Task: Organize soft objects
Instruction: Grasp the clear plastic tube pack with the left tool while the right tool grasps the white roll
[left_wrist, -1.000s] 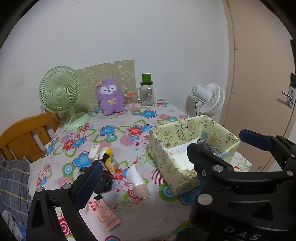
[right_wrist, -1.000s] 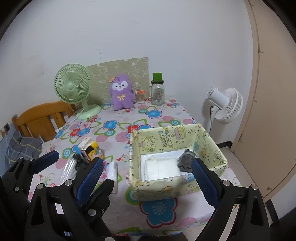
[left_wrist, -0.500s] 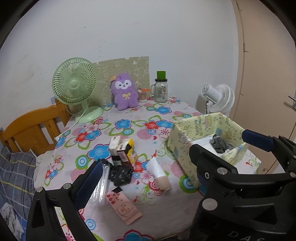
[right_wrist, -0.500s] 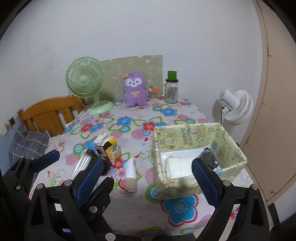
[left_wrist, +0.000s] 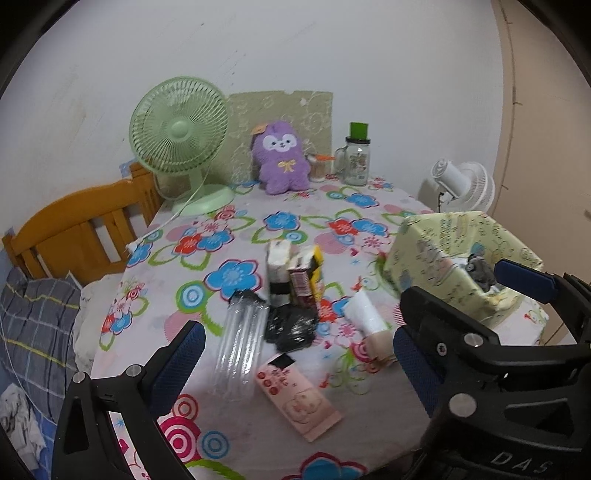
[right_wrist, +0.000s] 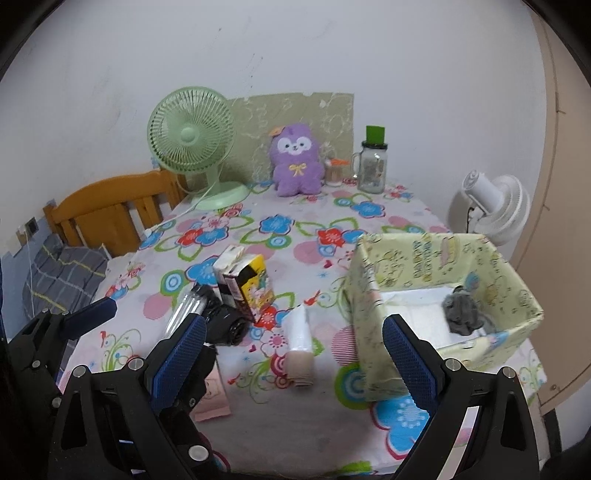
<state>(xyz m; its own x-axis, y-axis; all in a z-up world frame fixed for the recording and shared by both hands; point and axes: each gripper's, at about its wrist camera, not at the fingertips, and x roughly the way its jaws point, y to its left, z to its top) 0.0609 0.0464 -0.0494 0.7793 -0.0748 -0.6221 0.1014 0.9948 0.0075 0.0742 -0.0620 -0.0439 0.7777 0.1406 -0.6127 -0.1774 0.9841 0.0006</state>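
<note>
A purple plush toy (left_wrist: 282, 158) (right_wrist: 295, 160) sits upright at the back of the flowered table. A yellow-green patterned box (left_wrist: 436, 254) (right_wrist: 443, 266) stands at the right. It holds a white folded cloth (right_wrist: 410, 306) and a grey soft lump (right_wrist: 461, 310). My left gripper (left_wrist: 297, 339) hangs open above a black crumpled bag (left_wrist: 291, 326) and a pink packet (left_wrist: 299, 398). My right gripper (right_wrist: 293, 332) is open over a white and beige tube (right_wrist: 300, 343), just left of the box. Neither holds anything.
Two small cartons (left_wrist: 299, 273) and a clear plastic pack (left_wrist: 242, 343) lie by the black bag. A green desk fan (left_wrist: 181, 129) and a green-lidded jar (left_wrist: 357, 158) stand at the back. A wooden chair (left_wrist: 74, 236) is left, a white fan (left_wrist: 461, 184) right.
Both views have swung left, from the box toward the pile of small items in the middle of the table. The box now sits further right. Both grippers have stayed open.
</note>
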